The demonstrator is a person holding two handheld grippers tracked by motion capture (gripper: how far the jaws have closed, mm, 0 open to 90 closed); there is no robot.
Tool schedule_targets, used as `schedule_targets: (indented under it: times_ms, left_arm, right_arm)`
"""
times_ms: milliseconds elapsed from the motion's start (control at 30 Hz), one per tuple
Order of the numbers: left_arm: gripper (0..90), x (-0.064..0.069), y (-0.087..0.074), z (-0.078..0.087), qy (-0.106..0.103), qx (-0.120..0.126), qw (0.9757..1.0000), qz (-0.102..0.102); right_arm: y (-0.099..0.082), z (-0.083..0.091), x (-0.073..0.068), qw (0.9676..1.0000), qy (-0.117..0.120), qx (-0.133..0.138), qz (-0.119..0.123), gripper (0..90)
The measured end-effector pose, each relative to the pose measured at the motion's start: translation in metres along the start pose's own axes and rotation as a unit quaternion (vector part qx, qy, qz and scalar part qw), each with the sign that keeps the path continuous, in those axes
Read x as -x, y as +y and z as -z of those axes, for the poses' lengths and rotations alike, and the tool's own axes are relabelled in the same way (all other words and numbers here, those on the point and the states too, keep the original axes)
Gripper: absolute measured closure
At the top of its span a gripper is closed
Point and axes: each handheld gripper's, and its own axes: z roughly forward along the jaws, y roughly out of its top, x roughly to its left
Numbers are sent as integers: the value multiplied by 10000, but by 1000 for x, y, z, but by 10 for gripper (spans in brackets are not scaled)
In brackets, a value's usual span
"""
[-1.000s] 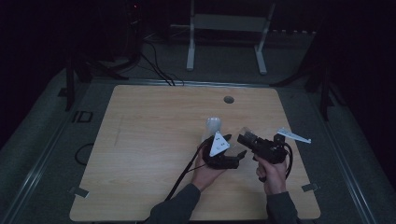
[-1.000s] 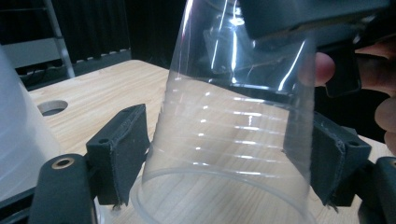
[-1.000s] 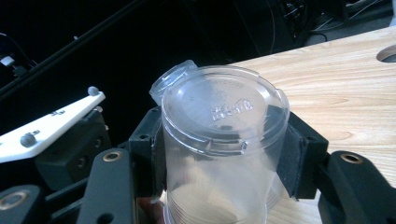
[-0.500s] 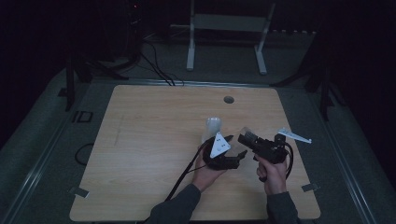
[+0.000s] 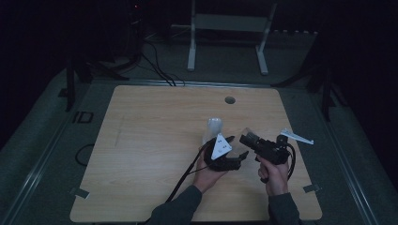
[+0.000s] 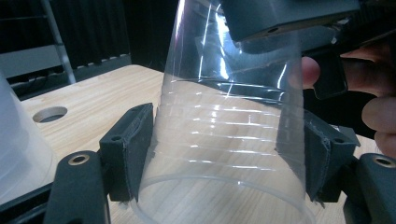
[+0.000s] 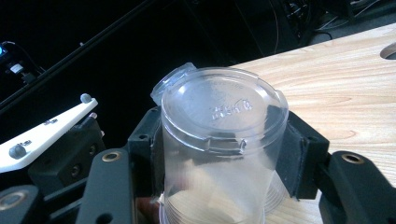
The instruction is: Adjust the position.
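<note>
A dim room with one pale wooden table lit at the centre.

The table (image 5: 141, 140) fills the middle of the high view, its light wood top with rounded corners and a small round hole (image 5: 229, 100) near its far edge. Grey carpeted floor (image 5: 42, 140) surrounds it, darker toward the edges of the frame. At upper centre stands a white metal stand (image 5: 228, 28) on two legs. Black cables (image 5: 159, 70) trail across the floor at upper left, beside dark stand legs (image 5: 72, 79). More dark legs (image 5: 324, 79) sit at upper right. Two strips of tape (image 5: 79, 192) mark the floor near the table's lower corners. The walls are lost in blackness.
</note>
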Motion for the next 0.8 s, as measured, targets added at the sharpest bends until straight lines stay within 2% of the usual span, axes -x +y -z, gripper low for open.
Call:
schedule_targets:
  times_ms: [467, 733, 800]
  left_arm:
    - [292, -5, 2, 5, 88, -87, 9999, -61]
    - [293, -7, 3, 8, 94, -125, 9998, -100]
    - [294, -7, 3, 9, 77, -150, 9998, -135]
  right_arm:
    - [0, 4, -2, 9996, -26, -184, 196, 353]
    - [2, 17, -1, 9994, -52, -202, 271, 354]
    - [2, 21, -1, 9989, -50, -264, 384, 355]
